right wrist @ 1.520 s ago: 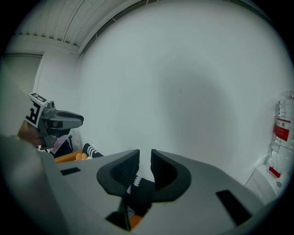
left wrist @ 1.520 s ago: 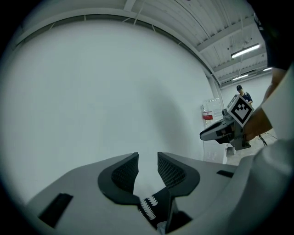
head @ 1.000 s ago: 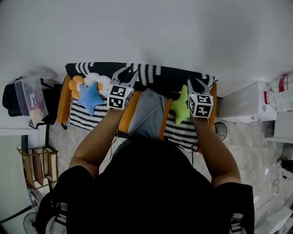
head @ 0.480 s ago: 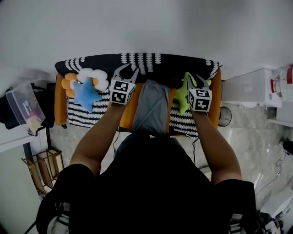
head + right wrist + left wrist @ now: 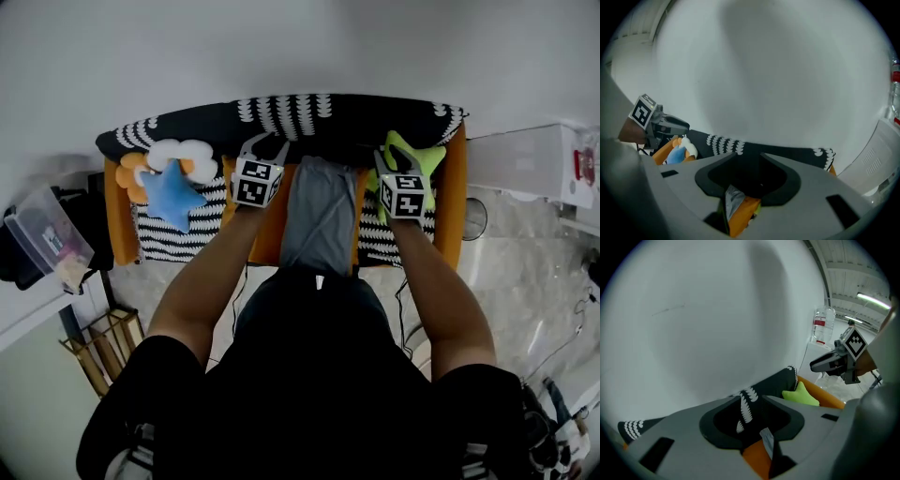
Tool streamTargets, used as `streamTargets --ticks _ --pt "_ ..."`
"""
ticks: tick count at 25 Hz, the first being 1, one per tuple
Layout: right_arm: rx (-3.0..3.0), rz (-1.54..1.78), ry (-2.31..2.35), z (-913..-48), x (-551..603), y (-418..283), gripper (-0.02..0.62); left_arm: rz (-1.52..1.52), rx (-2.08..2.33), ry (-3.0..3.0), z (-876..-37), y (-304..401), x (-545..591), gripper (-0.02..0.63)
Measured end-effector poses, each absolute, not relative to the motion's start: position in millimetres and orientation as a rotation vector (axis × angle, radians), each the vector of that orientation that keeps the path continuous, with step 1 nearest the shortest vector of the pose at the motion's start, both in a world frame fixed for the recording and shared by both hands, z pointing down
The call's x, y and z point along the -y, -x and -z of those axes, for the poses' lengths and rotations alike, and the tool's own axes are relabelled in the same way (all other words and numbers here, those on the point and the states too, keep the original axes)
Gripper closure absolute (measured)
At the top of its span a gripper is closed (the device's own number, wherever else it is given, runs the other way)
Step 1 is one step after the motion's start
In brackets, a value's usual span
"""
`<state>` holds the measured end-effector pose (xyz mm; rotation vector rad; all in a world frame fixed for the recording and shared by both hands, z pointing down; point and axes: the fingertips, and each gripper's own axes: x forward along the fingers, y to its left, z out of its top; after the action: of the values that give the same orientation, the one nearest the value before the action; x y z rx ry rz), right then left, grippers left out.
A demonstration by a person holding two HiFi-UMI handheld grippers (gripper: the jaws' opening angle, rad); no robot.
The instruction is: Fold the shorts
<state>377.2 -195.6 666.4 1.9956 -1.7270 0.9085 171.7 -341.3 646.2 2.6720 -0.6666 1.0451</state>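
The grey shorts lie flat in the middle of an orange sofa, their length running from 12 to 6 o'clock in the head view. A black-and-white striped cover drapes the sofa's back and the seat on both sides of them.

The left gripper sits just beside the shorts at their 10 o'clock. It points toward the sofa back and its jaws stand apart. The left gripper view shows only the dark cover, orange seat and a sliver of grey cloth edge in the gap, with nothing pinched.

The right gripper is at the shorts' 2 o'clock, over a green star. Its jaws have just been opening and now stand apart. The right gripper view shows a grey cloth edge and orange seat low in the gap, and the pads press on nothing.

A blue star lies at 9 o'clock of the left gripper. A white-and-orange flower cushion touches the blue star at its 12 o'clock.
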Motion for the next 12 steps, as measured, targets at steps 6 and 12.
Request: streamTargets --ticks 6,12 --pt "1.744 -1.072 -1.886 -732.8 203.5 -351.4 0.407 -1.138 0.592 -2.574 -712.9 -177.1 342.4 0.449" --pt "1.753 -1.175 -1.777 -791.4 210.1 -340.4 0.402 -1.220 0.526 -2.509 -769.4 -178.8 341.2 0.440"
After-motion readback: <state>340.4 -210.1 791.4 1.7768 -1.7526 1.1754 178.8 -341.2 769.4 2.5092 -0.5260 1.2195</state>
